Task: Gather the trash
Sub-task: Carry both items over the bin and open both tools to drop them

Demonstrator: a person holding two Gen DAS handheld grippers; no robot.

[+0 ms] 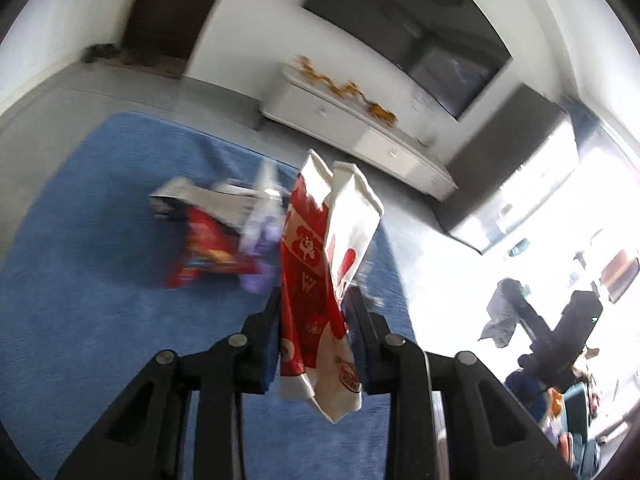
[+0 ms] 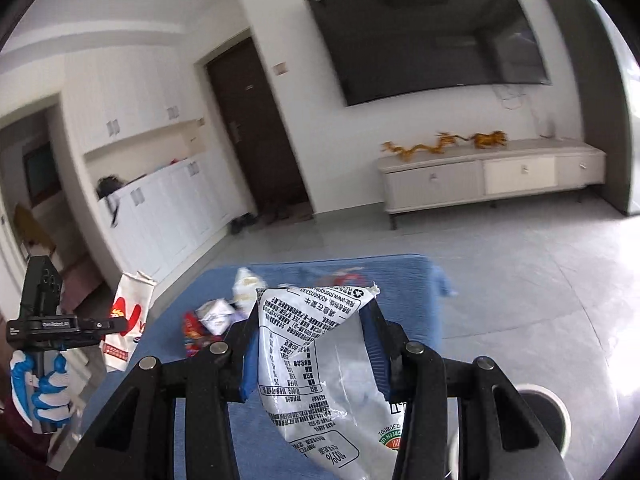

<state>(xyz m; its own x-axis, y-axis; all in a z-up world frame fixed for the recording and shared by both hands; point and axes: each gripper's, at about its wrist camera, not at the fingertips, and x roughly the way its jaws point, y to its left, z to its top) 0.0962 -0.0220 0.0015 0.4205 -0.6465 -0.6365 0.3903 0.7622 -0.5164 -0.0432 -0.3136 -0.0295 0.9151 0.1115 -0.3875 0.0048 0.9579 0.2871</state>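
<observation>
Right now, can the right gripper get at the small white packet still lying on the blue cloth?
Probably not yet. The right gripper is shut on a white printed wrapper, which fills its jaws. The white packet lies uncovered on the blue cloth, so only that load blocks it.

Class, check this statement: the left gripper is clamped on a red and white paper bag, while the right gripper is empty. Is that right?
Not quite. The left gripper does clamp the red and white paper bag, but the right gripper is not empty: the right wrist view shows it holding a white printed wrapper.
</observation>
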